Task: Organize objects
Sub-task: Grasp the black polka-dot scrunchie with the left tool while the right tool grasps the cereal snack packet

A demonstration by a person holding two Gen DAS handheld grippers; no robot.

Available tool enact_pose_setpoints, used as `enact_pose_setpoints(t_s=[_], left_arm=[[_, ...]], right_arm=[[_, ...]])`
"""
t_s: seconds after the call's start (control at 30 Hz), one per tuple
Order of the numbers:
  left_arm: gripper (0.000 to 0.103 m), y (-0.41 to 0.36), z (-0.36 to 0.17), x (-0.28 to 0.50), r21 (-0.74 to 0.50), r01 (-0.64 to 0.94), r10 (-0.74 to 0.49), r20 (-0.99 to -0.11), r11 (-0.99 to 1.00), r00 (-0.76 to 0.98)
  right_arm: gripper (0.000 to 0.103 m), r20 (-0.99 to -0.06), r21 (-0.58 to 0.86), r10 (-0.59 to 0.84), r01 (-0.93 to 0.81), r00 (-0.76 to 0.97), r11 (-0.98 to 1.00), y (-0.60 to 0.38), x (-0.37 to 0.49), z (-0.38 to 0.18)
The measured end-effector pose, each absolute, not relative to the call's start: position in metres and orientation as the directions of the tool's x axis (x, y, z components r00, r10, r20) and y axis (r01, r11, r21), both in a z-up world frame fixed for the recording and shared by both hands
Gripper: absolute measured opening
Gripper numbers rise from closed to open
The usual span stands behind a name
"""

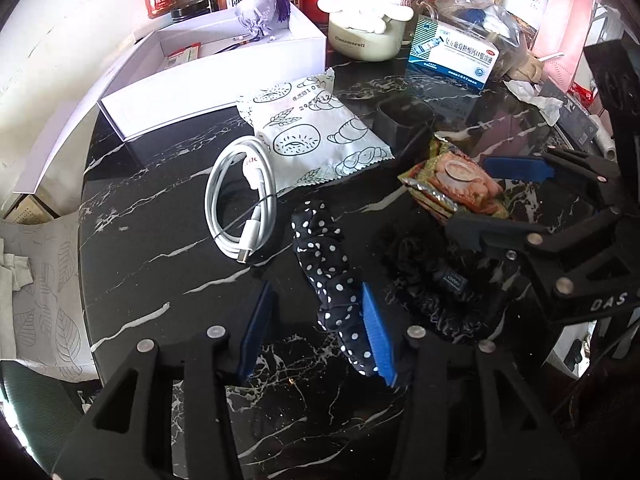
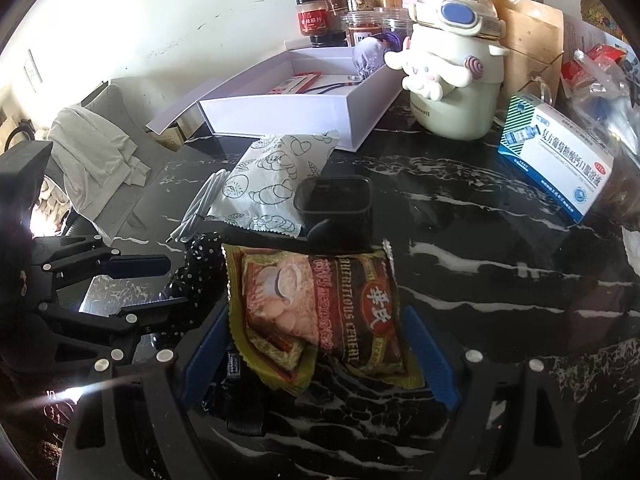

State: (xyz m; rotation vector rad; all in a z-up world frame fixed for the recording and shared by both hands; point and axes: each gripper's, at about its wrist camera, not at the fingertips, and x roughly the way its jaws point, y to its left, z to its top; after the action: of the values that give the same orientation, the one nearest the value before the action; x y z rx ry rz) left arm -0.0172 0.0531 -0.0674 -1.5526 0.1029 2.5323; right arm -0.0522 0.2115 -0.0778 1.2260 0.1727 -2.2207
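Note:
My left gripper [image 1: 316, 336] is open, low over the black marble table [image 1: 160, 280]. A black polka-dot scrunchie [image 1: 328, 272] lies between its blue fingers, against the right one. My right gripper [image 2: 320, 344] is open around stacked cereal packets [image 2: 320, 312], its jaws on either side of them; it also shows in the left wrist view [image 1: 496, 196] at the packets [image 1: 456, 184]. A coiled white cable [image 1: 240, 200], a white pastry packet [image 1: 312, 136] and a plain black scrunchie [image 1: 440, 276] lie nearby. An open white box [image 1: 224, 72] stands at the back left.
A small black tub [image 2: 334, 204] stands behind the cereal packets. A cream Cinnamoroll jar [image 2: 452, 80], a blue-and-white medicine box [image 2: 560, 160], spice jars [image 2: 332, 12] and bags crowd the far edge. A chair with grey cloth [image 2: 96, 148] stands left of the table.

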Motion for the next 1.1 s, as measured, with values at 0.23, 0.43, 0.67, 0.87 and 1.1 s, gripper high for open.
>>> enact_pose_setpoints(t_s=[0.23, 0.43, 0.67, 0.87, 1.1], left_arm=[[0.041, 0.053, -0.072, -0.019, -0.056, -0.181, 0.134, -0.881, -0.982, -0.453], [0.040, 0.063, -0.074, -0.021, -0.021, -0.210, 0.121, -0.873, -0.978, -0.472], [0.039, 0.070, -0.073, -0.016, -0.022, -0.245, 0.135, -0.881, -0.969, -0.454], [0.039, 0.071, -0.073, -0.014, -0.019, -0.246, 0.138, -0.869, -0.969, -0.476], [0.039, 0.073, -0.075, -0.019, -0.015, -0.242, 0.143, -0.841, -0.970, -0.522]], right_arm=[[0.078, -0.798, 0.201, -0.456, 0.538, -0.394, -0.818, 0.219, -0.055, -0.079], [0.070, -0.809, 0.165, -0.418, 0.522, -0.413, -0.837, 0.227, -0.050, -0.076], [0.070, -0.826, 0.137, -0.371, 0.487, -0.425, -0.863, 0.247, -0.042, -0.074], [0.078, -0.824, 0.114, -0.346, 0.466, -0.449, -0.877, 0.255, -0.035, -0.077], [0.087, -0.822, 0.047, -0.283, 0.436, -0.495, -0.899, 0.248, -0.044, -0.092]])
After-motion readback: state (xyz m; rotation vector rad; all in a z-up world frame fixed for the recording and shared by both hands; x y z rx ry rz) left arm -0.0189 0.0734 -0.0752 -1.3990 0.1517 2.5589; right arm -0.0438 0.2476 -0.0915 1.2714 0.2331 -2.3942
